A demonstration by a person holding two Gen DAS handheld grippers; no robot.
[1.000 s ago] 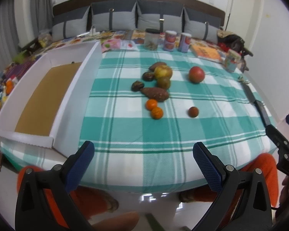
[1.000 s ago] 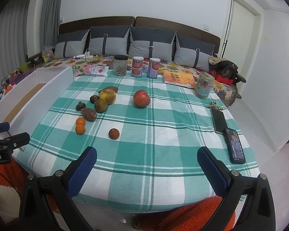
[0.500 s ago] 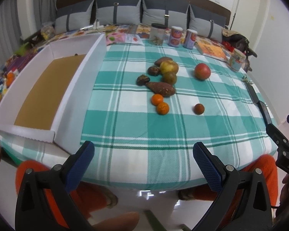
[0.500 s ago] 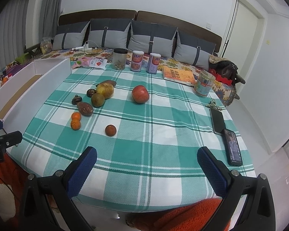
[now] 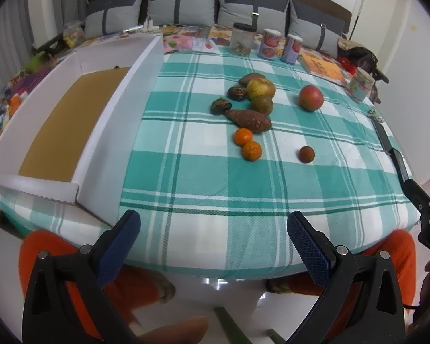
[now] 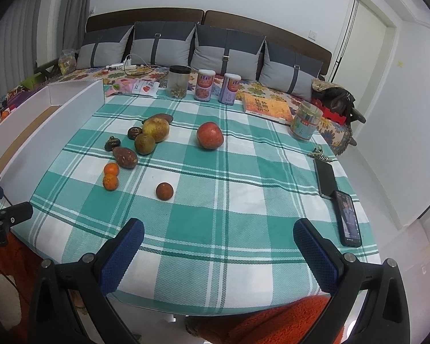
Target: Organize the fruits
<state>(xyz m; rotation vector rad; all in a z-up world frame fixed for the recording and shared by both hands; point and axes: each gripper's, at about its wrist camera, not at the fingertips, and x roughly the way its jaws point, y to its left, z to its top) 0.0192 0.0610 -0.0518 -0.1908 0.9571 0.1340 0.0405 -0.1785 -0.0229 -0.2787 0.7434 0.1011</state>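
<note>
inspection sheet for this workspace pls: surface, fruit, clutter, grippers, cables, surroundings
Surface: checked tablecloth, flat.
Job's things: red apple and small brown fruit each lie alone; two small oranges touch; the other fruit is clustered around a yellow pear. White box at left holds no fruit.
Clutter: jar, two cans, book, two phones.
Grippers: left gripper and right gripper open, holding nothing, at the near edge.
Cables: white cord behind the table.
Surroundings: cushions, door.

Home living room: sofa [image 6: 203, 23] with 4 cushions [image 6: 226, 48], checked tablecloth [image 6: 215, 200], door [image 6: 361, 34].
</note>
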